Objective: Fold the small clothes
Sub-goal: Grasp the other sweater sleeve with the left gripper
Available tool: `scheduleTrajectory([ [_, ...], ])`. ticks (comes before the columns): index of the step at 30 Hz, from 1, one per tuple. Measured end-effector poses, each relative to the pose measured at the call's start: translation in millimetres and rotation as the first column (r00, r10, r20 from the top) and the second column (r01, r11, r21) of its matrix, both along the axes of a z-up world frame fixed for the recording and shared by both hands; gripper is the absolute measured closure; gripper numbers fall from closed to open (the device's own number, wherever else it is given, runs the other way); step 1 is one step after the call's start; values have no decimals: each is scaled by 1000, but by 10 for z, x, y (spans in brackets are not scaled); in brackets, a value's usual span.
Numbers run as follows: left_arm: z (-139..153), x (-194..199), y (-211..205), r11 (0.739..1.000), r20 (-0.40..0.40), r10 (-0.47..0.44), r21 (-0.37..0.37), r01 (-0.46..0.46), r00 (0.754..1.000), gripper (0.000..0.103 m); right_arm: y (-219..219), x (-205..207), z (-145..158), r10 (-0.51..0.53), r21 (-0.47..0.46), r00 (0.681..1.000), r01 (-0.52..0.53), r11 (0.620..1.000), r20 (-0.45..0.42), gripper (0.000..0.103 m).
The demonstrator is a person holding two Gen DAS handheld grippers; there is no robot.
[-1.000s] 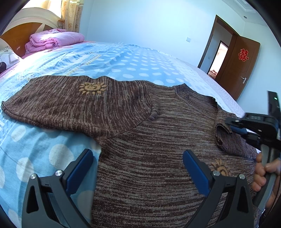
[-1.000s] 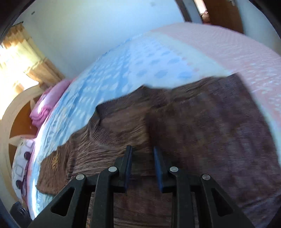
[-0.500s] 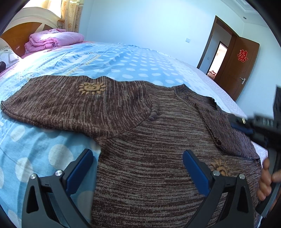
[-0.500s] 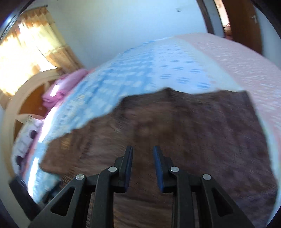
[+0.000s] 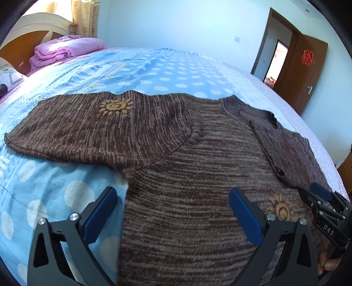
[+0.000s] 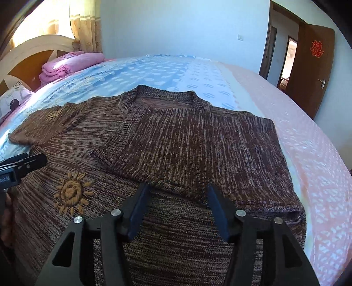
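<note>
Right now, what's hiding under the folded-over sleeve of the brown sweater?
Under the folded sleeve lies the sweater front. One sun patch shows beside it. Whatever it covers is hidden, and so is the bedsheet below.

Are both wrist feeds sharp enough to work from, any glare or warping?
Left wrist view: sharp on the sweater, fisheye bends the bed, sun washes out the curtain. Right wrist view: sharp too, window glare top left, sweater evenly lit.
</note>
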State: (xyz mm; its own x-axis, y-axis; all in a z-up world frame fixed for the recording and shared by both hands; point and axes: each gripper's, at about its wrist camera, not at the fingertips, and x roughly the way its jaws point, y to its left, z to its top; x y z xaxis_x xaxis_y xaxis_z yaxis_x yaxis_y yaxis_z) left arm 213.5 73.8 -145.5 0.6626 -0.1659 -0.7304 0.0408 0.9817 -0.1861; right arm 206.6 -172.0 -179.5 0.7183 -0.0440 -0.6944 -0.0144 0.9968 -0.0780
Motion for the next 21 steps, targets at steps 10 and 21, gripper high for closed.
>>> scheduleTrajectory([
  [10, 346, -35, 1719, 857, -10, 490, -177, -483, 872, 1, 18, 42, -14, 4, 39, 1000, -5, 999, 13, 40],
  [21, 82, 354, 2129, 789, -84, 574, -210, -577, 815, 29, 13, 34, -15, 11, 47, 1000, -11, 999, 12, 37],
])
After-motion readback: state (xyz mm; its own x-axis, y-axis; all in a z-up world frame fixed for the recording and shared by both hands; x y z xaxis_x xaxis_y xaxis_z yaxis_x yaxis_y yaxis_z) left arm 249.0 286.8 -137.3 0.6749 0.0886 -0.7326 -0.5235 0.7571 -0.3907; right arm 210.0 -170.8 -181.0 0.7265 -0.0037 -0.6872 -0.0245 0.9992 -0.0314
